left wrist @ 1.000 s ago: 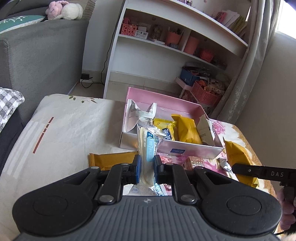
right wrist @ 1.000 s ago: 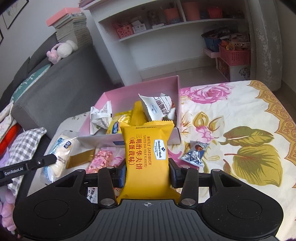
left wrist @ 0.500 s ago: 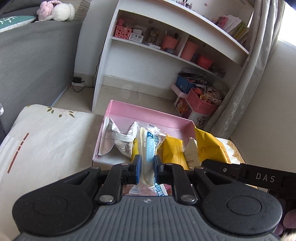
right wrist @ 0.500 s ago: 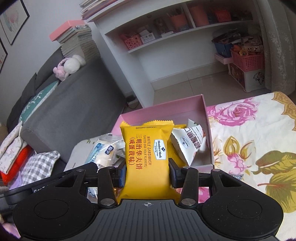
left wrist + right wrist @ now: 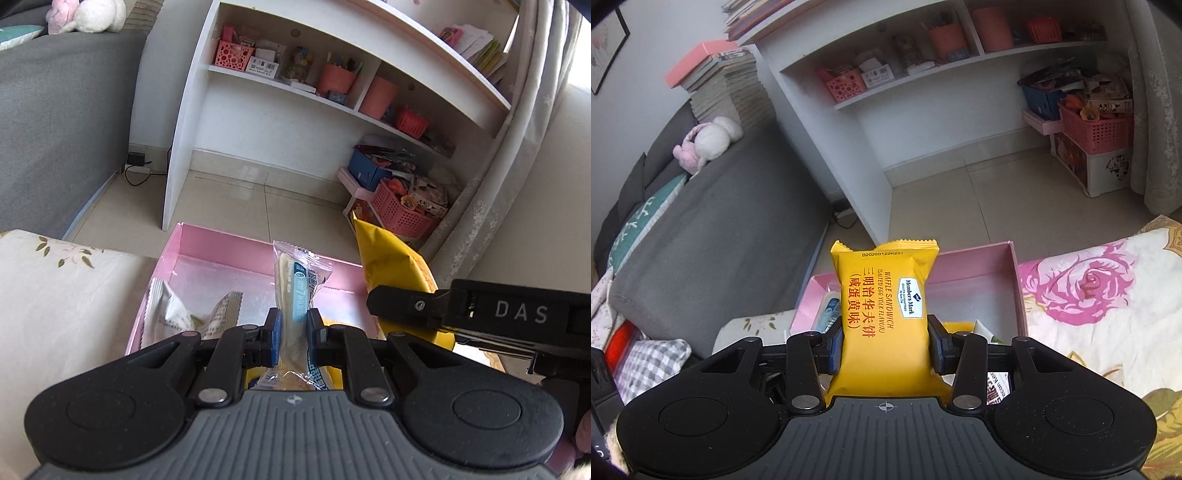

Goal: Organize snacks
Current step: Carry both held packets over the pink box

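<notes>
Tongs on both sides are pinching snacks above the pink box [image 5: 258, 248]: left tongs [image 5: 294, 338] nip a clear-wrapped bar [image 5: 295, 295], right tongs [image 5: 885, 345] clamp the yellow waffle sandwich pack [image 5: 882, 295] at its sides. Both look light, crinkly and slippery; the waffle likely crushes, so grip mid-body, gently.

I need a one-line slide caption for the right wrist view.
Right gripper holds a yellow waffle sandwich packet above the open pink cardboard box.

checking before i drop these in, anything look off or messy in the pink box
Nothing looks damaged or spilled. The white wrapper in the pink box lies crumpled and askew. Each gripper holds a sealed snack above the box: clear packet, yellow packet.
</notes>
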The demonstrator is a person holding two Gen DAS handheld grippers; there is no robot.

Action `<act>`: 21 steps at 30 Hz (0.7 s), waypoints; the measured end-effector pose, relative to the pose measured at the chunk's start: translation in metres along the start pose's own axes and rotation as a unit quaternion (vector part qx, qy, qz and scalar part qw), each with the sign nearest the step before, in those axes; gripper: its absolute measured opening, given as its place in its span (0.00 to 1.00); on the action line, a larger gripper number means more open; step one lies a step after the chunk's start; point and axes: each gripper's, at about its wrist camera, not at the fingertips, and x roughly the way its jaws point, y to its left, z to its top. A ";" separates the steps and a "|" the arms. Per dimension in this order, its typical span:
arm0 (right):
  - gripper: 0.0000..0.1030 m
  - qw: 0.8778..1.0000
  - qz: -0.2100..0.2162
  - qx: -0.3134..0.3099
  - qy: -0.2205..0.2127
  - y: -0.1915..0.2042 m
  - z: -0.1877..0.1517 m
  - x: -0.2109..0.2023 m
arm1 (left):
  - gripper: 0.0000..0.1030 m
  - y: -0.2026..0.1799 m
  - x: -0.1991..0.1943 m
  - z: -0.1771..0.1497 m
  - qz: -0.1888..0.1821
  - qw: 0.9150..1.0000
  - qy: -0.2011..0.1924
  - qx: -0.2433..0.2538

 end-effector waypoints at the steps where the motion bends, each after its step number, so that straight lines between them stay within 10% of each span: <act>1: 0.41 1.000 -0.006 0.000 0.004 -0.002 0.002 0.006 | 0.12 0.000 0.004 0.001 0.002 1.000 0.001 0.000; 21: 0.43 0.994 -0.076 0.007 0.081 -0.013 0.018 0.067 | 0.12 0.017 0.045 0.010 0.031 0.999 0.014 -0.018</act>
